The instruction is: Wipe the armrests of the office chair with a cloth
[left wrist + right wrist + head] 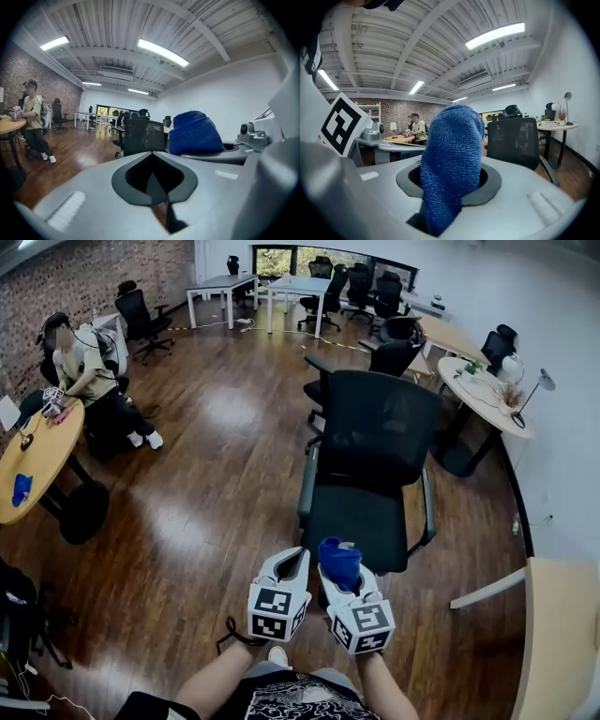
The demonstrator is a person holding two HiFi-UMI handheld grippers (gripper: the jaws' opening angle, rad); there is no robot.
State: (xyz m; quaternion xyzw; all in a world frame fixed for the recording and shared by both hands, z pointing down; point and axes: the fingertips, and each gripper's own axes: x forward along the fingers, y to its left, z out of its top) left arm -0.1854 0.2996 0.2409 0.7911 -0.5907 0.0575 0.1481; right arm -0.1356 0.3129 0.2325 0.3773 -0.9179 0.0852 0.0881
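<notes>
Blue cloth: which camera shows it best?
The right gripper view: the blue cloth fills the middle, close enough to show its weave. The head view shows it small and bunched; the left gripper view shows only one side of it.

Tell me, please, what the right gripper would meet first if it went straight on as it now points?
Probably the office chair ahead; the blue cloth in the right gripper would touch first, though depth is unclear.

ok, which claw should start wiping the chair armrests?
Right. The right claw is shut on the blue cloth; the left claw is shut with nothing in it. Both sit just short of the chair, so position doesn't separate them.
</notes>
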